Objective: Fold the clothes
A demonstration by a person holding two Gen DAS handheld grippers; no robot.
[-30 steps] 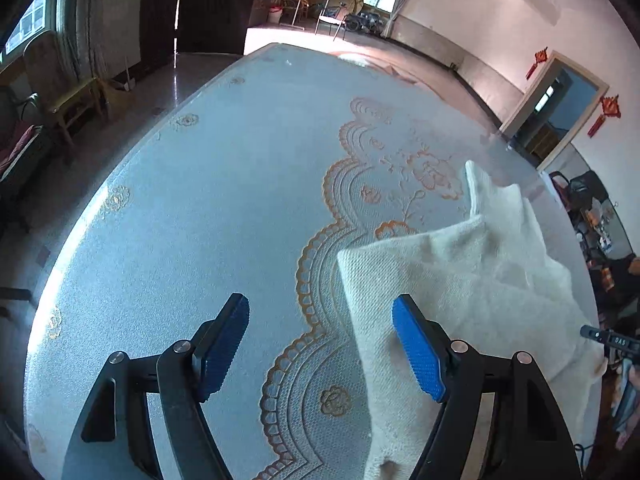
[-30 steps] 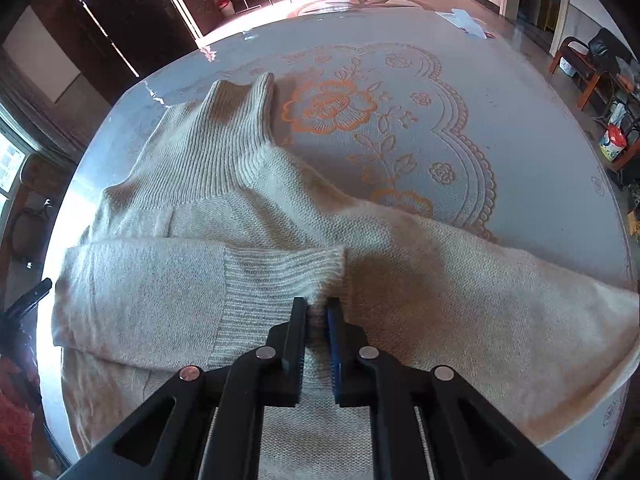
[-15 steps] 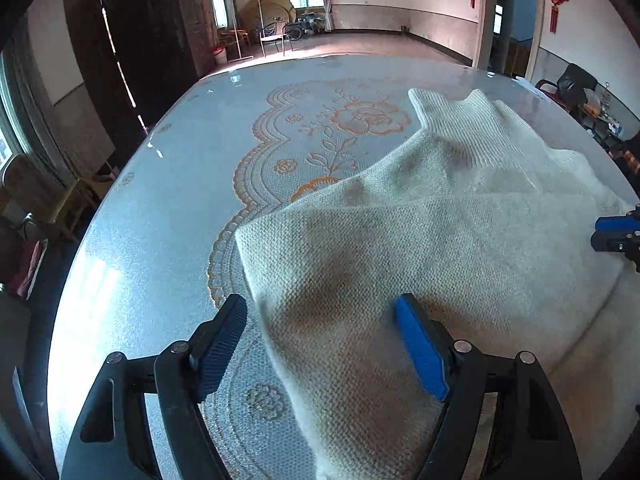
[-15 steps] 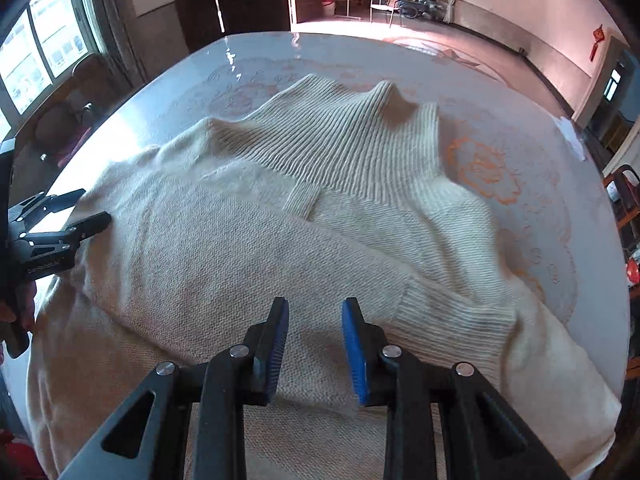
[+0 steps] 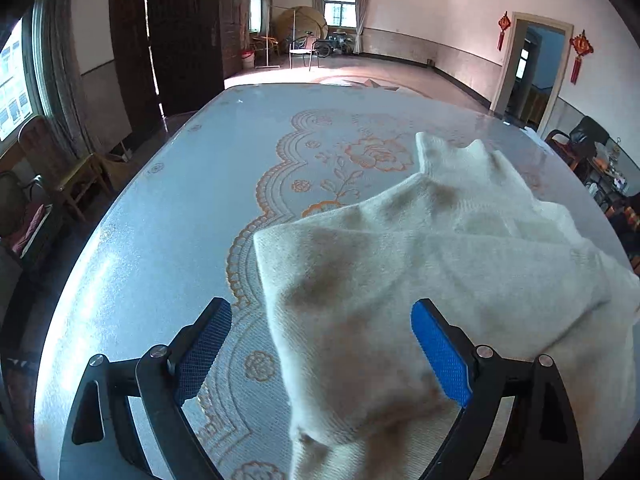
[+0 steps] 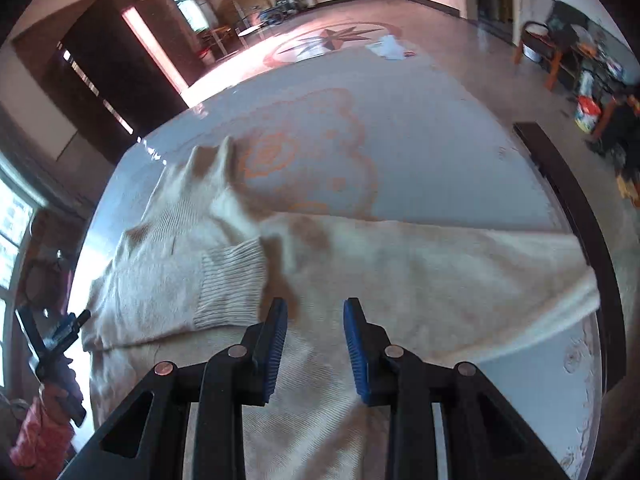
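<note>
The cream sweater lies spread on the round table, filling the lower half of the right wrist view and the lower right of the left wrist view, its ribbed collar pointing toward the far side of the table. Both sleeves look to be folded in across the body already: one ribbed cuff rests on the chest at centre left of the right wrist view, and a second sleeve runs as a long band from the middle out to the right edge. The right gripper hangs just above the knit, its jaws opening with nothing pinched between them. The left gripper is spreading wide too; a folded corner of the sweater sits between its blue pads but neither pad presses on it. So I'd say the sleeve folds are done, and what remains is doubling the body over, hem toward collar, then smoothing it.
</note>
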